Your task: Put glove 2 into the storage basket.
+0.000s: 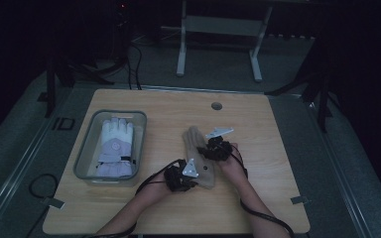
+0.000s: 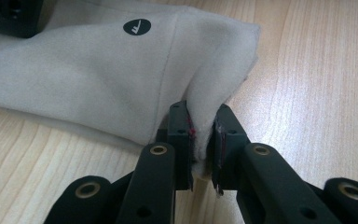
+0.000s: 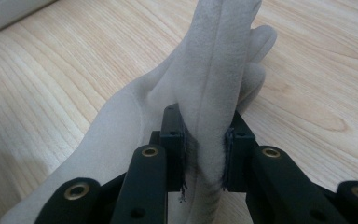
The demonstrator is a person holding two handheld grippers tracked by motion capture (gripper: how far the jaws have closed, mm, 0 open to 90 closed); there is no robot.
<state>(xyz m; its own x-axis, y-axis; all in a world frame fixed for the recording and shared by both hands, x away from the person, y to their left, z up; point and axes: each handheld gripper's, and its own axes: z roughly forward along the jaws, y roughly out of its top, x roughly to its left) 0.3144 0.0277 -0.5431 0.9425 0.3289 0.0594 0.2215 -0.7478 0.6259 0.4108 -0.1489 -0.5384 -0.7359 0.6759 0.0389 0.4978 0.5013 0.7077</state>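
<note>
left gripper (image 2: 204,140) pinching beige glove (image 2: 98,79) | right gripper (image 3: 205,149) pinching it, perhaps fingers

1. The room is dim; its far part and both sides fall into near black.
2. A light wooden desk (image 1: 258,124) with rounded corners sits in the middle, with a round cable hole (image 1: 217,106) near its far edge.
3. Grey carpet floor (image 1: 218,74) surrounds the desk.
4. Beyond it stands a white metal frame (image 1: 181,54) with two legs.
5. Dark tripod legs (image 1: 54,84) stand at left and right.
6. Black cables (image 1: 134,64) trail over the floor behind the desk.
</note>
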